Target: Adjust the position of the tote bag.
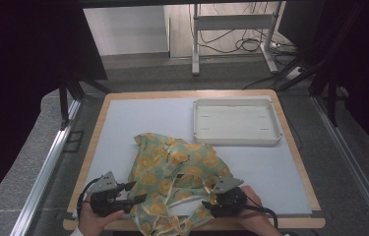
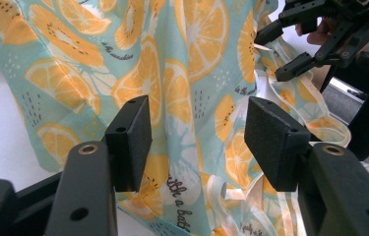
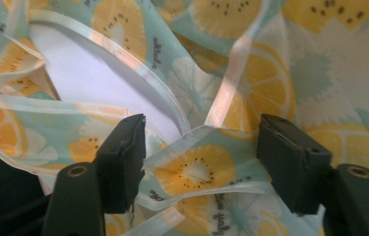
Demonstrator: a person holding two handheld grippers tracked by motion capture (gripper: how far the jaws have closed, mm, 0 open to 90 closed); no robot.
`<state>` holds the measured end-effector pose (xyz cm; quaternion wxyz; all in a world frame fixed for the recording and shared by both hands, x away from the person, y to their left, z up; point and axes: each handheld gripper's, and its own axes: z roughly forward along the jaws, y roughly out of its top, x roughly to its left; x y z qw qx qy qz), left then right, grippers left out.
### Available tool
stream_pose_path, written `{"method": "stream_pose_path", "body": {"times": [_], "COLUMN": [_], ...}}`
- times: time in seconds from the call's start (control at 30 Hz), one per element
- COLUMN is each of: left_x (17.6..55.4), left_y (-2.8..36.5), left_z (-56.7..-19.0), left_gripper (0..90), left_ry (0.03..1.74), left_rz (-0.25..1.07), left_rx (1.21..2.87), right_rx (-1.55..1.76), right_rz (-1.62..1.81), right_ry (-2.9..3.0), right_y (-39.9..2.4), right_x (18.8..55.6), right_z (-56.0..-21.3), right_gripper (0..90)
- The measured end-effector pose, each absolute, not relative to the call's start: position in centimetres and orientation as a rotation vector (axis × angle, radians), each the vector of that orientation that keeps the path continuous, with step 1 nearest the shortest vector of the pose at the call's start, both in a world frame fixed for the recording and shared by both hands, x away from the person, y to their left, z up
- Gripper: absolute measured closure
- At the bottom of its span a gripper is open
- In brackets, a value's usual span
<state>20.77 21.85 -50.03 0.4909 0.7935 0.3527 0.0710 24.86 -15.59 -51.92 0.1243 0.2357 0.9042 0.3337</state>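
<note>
A crumpled pale-green cloth [image 1: 174, 172] printed with orange slices and edged with cream ribbon lies on the front middle of the blue-white mat [image 1: 138, 118]. My left gripper [image 1: 140, 191] sits at the cloth's front left edge, pointing right. In the left gripper view its jaws stand apart [image 2: 197, 142] with the cloth [image 2: 187, 88] hanging in the gap, unpressed. My right gripper [image 1: 206, 196] is at the cloth's front right, pointing left, and is seen farther off in the left gripper view [image 2: 276, 55]. Its jaws are open [image 3: 201, 152] around a ribbon-edged fold [image 3: 197, 169].
A shallow white tray [image 1: 236, 141] stands at the back right of the mat. The table's wooden border [image 1: 300, 162] frames the mat, with metal rails on both sides. A desk frame and cables stand on the floor beyond the table.
</note>
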Motion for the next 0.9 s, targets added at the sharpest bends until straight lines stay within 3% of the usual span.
{"method": "stream_pose_path", "body": {"times": [0.17,0.4,0.9], "left_x": [20.8,20.8,20.5], "left_y": [22.0,22.1,21.9], "left_z": [-50.1,-50.0,-49.9], "left_gripper": [43.9,43.9,43.7], "left_ry": [0.86,0.862,0.852], "left_rz": [0.173,0.174,0.182], "left_rx": [1.926,1.924,1.933], "right_rx": [0.72,0.789,0.737], "right_rz": [0.946,0.971,1.224], "right_ry": [2.617,2.581,2.481], "right_y": [-15.8,-16.7,-17.7], "right_x": [25.0,25.3,24.3], "right_z": [-52.1,-51.5,-48.3], "right_gripper": [59.0,79.9,85.8]}}
